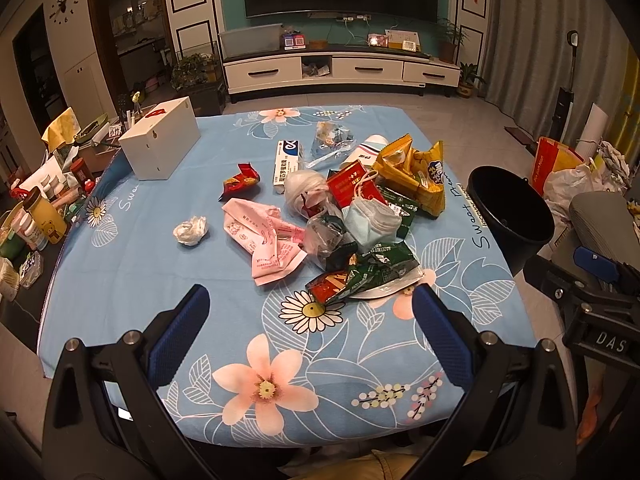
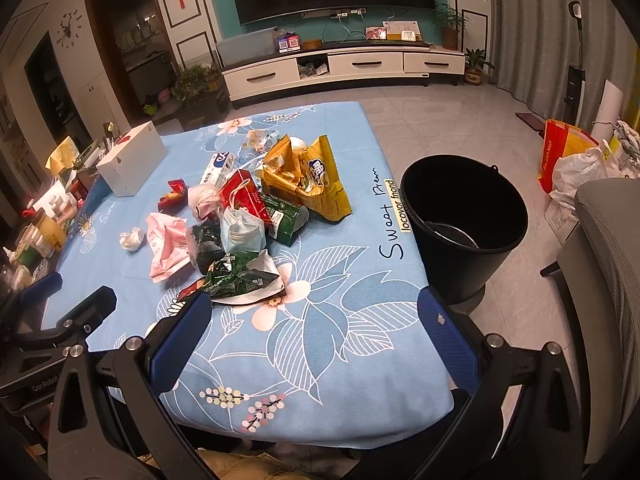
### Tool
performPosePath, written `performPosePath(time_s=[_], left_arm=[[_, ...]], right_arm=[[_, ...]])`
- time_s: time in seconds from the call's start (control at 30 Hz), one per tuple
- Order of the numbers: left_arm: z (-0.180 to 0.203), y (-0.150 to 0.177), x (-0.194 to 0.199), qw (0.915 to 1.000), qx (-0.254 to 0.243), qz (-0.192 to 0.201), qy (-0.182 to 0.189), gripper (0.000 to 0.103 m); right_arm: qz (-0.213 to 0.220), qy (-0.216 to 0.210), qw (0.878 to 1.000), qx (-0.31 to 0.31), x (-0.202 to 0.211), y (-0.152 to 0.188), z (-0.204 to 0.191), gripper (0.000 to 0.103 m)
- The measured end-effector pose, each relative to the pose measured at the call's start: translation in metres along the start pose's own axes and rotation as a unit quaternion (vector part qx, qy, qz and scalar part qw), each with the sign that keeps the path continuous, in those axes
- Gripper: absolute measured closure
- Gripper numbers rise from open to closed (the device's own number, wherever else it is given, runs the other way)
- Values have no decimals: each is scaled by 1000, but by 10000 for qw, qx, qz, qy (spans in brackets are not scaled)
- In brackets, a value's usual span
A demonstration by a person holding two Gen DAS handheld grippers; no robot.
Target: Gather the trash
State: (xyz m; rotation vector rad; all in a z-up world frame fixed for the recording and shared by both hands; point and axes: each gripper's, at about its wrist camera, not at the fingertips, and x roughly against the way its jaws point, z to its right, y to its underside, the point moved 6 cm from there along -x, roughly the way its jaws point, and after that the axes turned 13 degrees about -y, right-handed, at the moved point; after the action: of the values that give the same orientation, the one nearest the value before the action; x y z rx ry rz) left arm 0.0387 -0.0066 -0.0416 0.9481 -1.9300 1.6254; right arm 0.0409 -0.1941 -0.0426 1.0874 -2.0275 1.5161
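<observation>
Both the left gripper [image 1: 310,312] and right gripper [image 2: 316,316] are hovering with fingers spread apart, gripping nothing, over the floral tablecloth [image 1: 140,272], facing the wrapper pile [image 1: 352,216] beside the black bucket [image 2: 464,220].

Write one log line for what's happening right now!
left tongs: open, empty | right tongs: open, empty | trash pile: on table | black bucket: beside table

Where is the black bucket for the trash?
The black bucket stands on the floor just off the table's right edge, beside the "Sweet" lettering on the blue tablecloth.
</observation>
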Motion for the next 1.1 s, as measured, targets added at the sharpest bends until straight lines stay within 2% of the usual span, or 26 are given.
performPosePath(time_s=[0.53,0.7,0.77,0.87,0.9,1.03,1.1], left_arm=[[4,1,-2,10000,-50,-45,-22,2],[7,4,-8,9997,-83,-210,11,2],[7,7,-13,9990,-160,-408,20,2],[6,8,-16,9985,-108,-485,248,2],[5,7,-18,9987,-31,-357,361,3],[-7,14,-37,9917,488,-487,1087,2],[-13,20,-51,9898,644,-526,1154,3]], right_arm=[[-4,-24,10000,-50,-1,0,3,3],[-18,-42,9999,-108,-3,2,7,3],[-28,-62,9999,-146,-5,3,9,3],[-4,-140,9997,-182,-8,3,12,3],[15,-197,9996,-185,-9,3,13,3],[-9,-676,9976,-175,-19,8,14,3],[-101,-927,9955,-190,-28,12,14,3]])
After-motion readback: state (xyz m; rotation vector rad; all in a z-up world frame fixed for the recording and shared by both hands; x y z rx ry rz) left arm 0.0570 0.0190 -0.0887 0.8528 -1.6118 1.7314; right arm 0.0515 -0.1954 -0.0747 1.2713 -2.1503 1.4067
